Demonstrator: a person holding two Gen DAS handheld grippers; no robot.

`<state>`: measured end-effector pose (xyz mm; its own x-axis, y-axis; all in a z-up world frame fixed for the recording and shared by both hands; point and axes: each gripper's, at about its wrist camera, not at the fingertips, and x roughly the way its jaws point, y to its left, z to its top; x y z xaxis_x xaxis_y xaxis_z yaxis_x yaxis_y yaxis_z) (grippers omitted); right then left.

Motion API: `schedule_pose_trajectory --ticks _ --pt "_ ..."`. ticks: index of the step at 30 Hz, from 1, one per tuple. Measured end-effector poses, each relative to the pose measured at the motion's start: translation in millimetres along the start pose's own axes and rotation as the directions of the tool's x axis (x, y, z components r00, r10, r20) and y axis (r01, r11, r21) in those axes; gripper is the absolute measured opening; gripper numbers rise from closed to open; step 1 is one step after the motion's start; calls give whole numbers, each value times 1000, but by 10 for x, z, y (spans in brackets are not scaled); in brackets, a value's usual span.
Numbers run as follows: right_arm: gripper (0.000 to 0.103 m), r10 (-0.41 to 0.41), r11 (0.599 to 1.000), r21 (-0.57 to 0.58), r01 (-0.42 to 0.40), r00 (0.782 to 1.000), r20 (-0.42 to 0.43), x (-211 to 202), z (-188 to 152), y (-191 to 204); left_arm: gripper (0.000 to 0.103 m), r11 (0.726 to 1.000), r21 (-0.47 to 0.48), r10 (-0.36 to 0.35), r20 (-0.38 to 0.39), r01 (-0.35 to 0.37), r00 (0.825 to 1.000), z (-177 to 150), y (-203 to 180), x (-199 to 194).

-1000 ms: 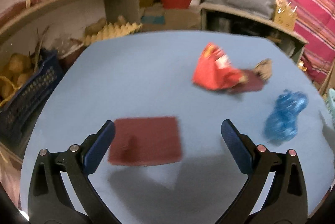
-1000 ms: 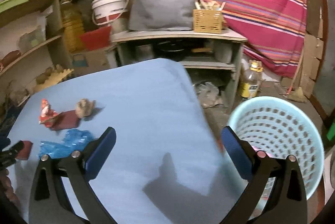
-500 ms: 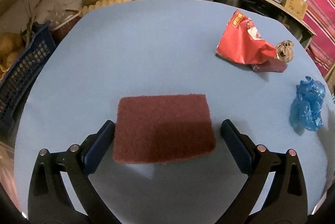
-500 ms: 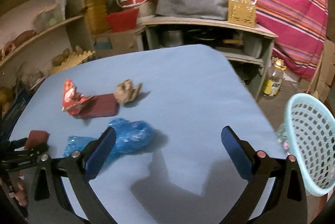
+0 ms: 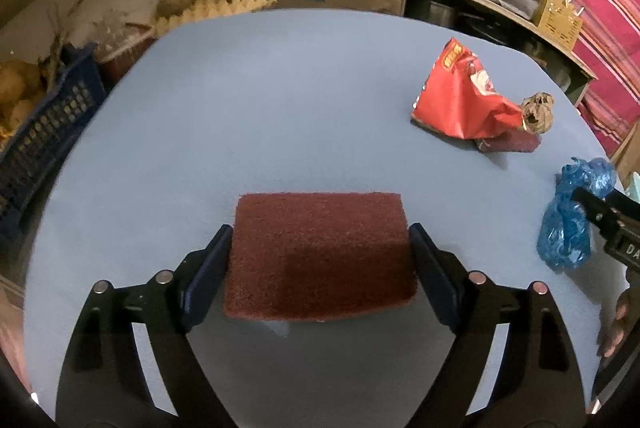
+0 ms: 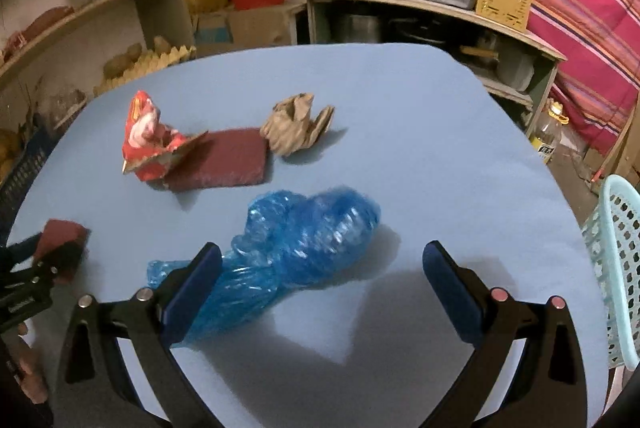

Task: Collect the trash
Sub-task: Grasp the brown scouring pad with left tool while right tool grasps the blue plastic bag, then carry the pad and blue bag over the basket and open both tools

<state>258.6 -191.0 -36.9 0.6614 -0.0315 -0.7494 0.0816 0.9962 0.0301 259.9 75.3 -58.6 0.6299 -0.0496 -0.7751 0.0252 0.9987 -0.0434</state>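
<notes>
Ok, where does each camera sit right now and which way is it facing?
Left wrist: on the left hand-held gripper, looking forward across the blue table; its fingers flank the maroon scouring pad.
Right wrist: on the right hand-held gripper, facing the blue plastic bag.
Shared: bag, red snack wrapper, pad.

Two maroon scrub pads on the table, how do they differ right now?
The near pad sits between the left gripper fingers, alone on bare table; the far pad lies flat, ungripped. The far pad is partly under the red snack bag and beside crumpled brown paper. Both are maroon, rectangular, rough-textured.
</notes>
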Motion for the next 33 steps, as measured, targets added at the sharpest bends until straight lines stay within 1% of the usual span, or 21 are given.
schedule_pose_trajectory --ticks 2,3,4,5,6,8,9,10,13,17,20,25,29,33 --pt "97 4 1000 -8 -4 1000 0 -5 -9 25 84 1000 5 14 33 -14 999 17 0 -91" --pt "92 11 1000 -11 -11 1000 0 0 0 32 84 1000 3 16 48 -16 999 30 7 -136" --pt "78 26 1000 -14 -26 1000 -3 12 11 35 84 1000 0 17 63 -17 998 42 12 -180" --pt "68 55 998 -17 -55 998 -17 27 9 42 84 1000 -7 19 84 -18 996 55 12 -247" --pt "54 71 997 -18 -72 997 -30 46 1 43 84 1000 -13 19 99 -18 995 66 16 -294" --pt "47 79 997 -25 -80 996 -34 60 -18 55 84 999 -28 19 136 -15 991 96 18 -406" --pt "40 85 996 -31 -85 996 -27 52 -23 51 84 999 -34 20 149 -15 989 118 21 -443" --pt "37 94 995 -32 -95 995 -23 37 -27 42 84 999 -38 20 162 -14 987 129 14 -484" --pt "33 109 993 -37 -108 994 3 -45 -16 -20 84 999 -52 24 198 -14 980 168 -28 -592" --pt "32 95 995 -30 -94 994 52 -179 26 -186 84 998 -57 21 229 -8 973 195 -136 -676" --pt "32 75 997 -14 -74 994 85 -279 66 -381 84 999 -42 31 250 -21 968 209 -256 -699" --pt "32 24 998 46 -30 990 142 -481 130 -866 84 1000 -28 4 258 3 966 220 -469 -693" --pt "32 -38 995 100 21 985 167 -620 141 -1344 84 1000 -7 -14 258 16 966 225 -675 -646" --pt "32 -86 984 168 56 980 180 -744 87 -1825 84 999 14 -38 262 35 964 221 -910 -637"
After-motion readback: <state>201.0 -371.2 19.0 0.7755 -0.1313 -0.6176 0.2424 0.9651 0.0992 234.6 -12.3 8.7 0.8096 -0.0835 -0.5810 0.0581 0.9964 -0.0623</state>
